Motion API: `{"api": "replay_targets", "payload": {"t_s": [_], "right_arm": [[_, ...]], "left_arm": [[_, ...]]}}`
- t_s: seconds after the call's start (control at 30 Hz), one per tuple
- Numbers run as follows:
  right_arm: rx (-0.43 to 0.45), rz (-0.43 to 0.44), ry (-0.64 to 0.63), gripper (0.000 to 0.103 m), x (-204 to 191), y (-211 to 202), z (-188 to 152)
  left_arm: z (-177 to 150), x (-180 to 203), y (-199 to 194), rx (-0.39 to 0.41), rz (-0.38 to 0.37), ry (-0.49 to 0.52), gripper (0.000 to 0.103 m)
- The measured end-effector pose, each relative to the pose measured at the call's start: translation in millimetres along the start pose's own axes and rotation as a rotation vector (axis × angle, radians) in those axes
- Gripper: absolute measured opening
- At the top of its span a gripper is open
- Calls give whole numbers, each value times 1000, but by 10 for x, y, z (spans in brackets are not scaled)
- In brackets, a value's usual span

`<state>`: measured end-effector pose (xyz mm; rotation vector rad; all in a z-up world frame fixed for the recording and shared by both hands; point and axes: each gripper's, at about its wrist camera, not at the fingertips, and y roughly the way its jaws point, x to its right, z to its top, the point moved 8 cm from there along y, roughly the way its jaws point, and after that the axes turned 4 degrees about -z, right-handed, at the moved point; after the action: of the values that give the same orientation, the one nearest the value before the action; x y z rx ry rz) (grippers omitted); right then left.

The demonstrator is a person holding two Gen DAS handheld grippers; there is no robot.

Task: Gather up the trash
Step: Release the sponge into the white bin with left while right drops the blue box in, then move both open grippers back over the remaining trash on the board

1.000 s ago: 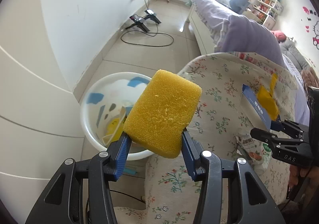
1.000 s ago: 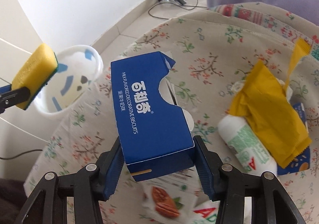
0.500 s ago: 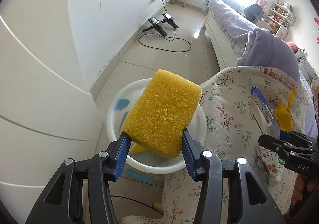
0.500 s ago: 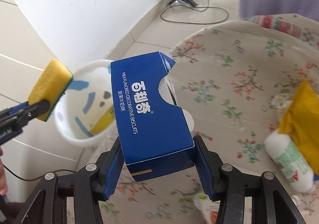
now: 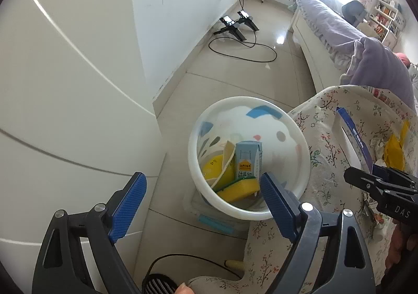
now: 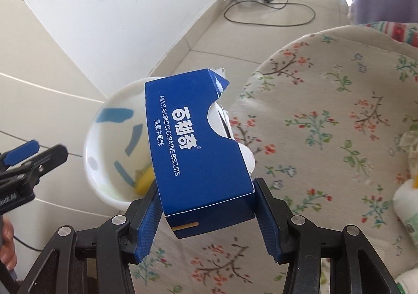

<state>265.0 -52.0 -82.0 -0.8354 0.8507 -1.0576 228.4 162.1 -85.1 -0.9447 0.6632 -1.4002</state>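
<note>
two ribbed blue fingers (image 6: 263, 213) grip a cardboard box (image 6: 198, 147); left fingers (image 5: 130, 202) opening, empty.

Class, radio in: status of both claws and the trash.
Left claw opening, empty; sponge in bin. Right claw shut on biscuit box. Nothing blocking.

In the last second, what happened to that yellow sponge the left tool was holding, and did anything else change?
The left tool let go: its jaws are opening, nothing between them, and the yellow sponge has dropped into the white bin, beside the small carton. Both tools drifted over toward the bin. The right tool still clamps the blue biscuit box; the wrappers remain on the floral cloth.
</note>
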Motion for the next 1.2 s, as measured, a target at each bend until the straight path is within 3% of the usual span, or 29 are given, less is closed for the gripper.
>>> {"api": "replay_targets", "payload": {"t_s": [0.43,0.47,0.5,0.57,0.8,1.2], "right_arm": [[-1,87,20,61,-364,254,74],[3,100,23,66,-388,266,80],[3,109,28,80,-404,273,78],[17,114,42,93,-410,252,91],[41,64,60,94,-265,99,78],[39,-45,134,95,360,-359,-142]], "left_arm": [[-143,-236,-77,-26,-17,-19,91],[-146,-240,-81,-27,-17,-19,91],[-143,-232,-82,-28,-17,-19,91],[-133,-219,-90,-29,-19,-16,91],[-132,-148,-108,-30,-29,-8,91],[-229,180,-121,-58,-41,53,91]]}}
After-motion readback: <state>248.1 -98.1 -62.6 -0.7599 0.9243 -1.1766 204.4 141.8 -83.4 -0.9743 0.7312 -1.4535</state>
